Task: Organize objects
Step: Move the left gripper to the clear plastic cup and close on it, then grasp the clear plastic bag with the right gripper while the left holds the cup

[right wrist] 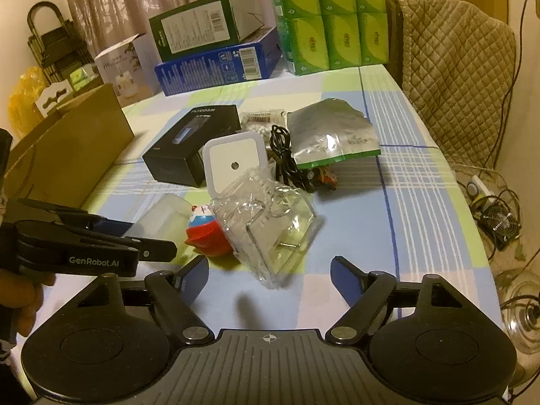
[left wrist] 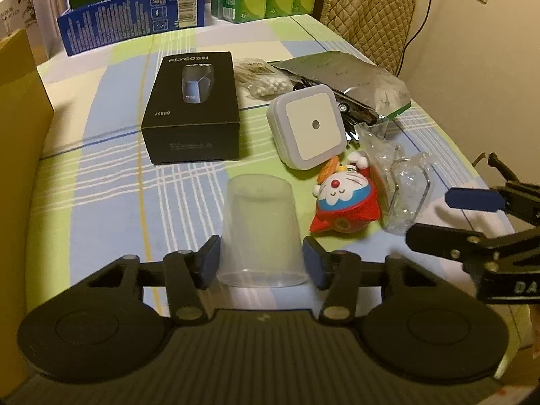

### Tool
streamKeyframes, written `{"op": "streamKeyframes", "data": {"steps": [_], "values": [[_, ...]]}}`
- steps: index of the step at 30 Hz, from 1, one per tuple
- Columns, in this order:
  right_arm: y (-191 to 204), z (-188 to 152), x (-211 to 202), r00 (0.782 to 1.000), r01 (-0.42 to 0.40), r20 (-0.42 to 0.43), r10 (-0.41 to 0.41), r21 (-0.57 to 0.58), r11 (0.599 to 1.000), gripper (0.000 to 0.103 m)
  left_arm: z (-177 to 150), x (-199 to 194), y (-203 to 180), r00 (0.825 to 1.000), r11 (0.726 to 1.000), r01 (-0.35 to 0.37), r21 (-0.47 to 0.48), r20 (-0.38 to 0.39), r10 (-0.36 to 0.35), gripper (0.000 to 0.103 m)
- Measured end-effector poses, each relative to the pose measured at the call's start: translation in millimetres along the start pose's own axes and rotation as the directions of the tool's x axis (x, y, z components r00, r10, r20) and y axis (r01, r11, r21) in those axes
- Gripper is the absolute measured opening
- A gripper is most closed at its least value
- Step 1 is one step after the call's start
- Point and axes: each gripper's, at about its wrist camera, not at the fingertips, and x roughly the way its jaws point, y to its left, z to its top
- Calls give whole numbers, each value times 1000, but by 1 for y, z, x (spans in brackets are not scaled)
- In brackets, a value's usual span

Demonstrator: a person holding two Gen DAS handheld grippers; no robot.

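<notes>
left gripper sat w/ its blue pads either side of an upside-down clear plastic cup on the plaid tablecloth; jaws spread, pads just beside the cup walls, couldn't tell if touching. right gripper was released, fingers wide apart w/ nothing between, hovering just short of a crinkled clear plastic package.

hard to make out: pkg contents were blurred by glare, only a bent wire shape showed. a red/blue cartoon cat figure lay beside the cup, half hidden behind the pkg in the right wrist view. a small toy car and black cable were mostly tucked under a silver foil pouch; pouch print unreadable. bag of cotton swabs was partly behind the black box. white square night light stood between box and figure.

readable: box said "flyco" and "fs889". left gripper body in right wrist view read "genrobot.ai". right gripper edge in left wrist view showed "da", cut off. blue carton and green tissue packs at the far edge had text too small to read.
</notes>
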Motion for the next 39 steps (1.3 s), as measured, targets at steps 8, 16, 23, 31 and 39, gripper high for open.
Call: {"op": "streamKeyframes", "data": {"steps": [8,16,23,31,39], "values": [[9,5,25,1000,29,-6,-29,-54,998,66,-3,-2,2,1000,1000,-11,4,16,11,47],[2,7,27,994,110,3,-110,-43,993,58,-4,-2,3,1000,1000,-6,3,27,6,47],[-5,6,23,989,145,14,-145,-19,989,51,-4,2,3,1000,1000,-15,0,21,15,48],[-1,6,27,989,148,19,-148,-3,989,25,0,5,6,1000,1000,-19,-18,18,19,48],[1,4,10,991,135,9,-134,-32,990,23,-3,-2,6,1000,1000,-12,-11,25,13,47]]}}
